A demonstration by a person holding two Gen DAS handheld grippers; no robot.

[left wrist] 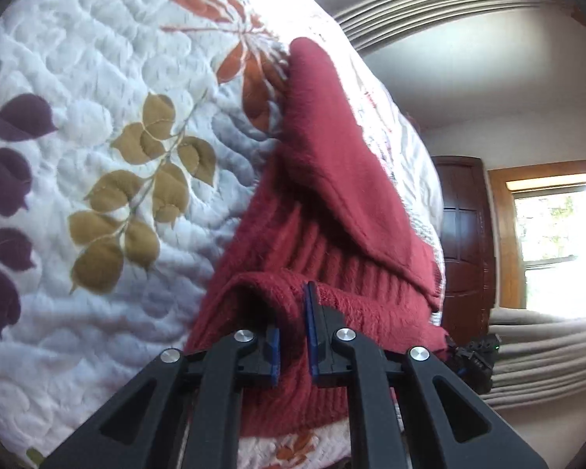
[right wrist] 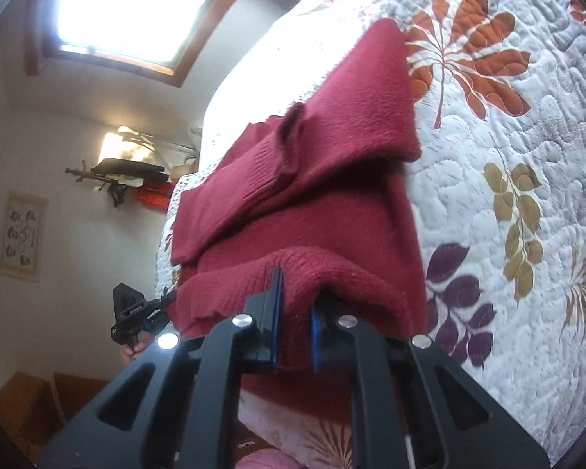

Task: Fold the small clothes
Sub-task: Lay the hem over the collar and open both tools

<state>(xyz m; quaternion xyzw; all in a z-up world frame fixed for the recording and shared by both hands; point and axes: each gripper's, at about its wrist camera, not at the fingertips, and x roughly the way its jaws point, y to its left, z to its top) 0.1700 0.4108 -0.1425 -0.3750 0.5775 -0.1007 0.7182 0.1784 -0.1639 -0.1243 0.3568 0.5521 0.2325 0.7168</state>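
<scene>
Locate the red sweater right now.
The red sweater lies on the leaf-print quilt, its near hem pinched by the left gripper and the right gripper.

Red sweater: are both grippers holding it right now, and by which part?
Yes. The left gripper and right gripper each pinch the near edge of the red sweater, lifting it off the quilt.
</scene>
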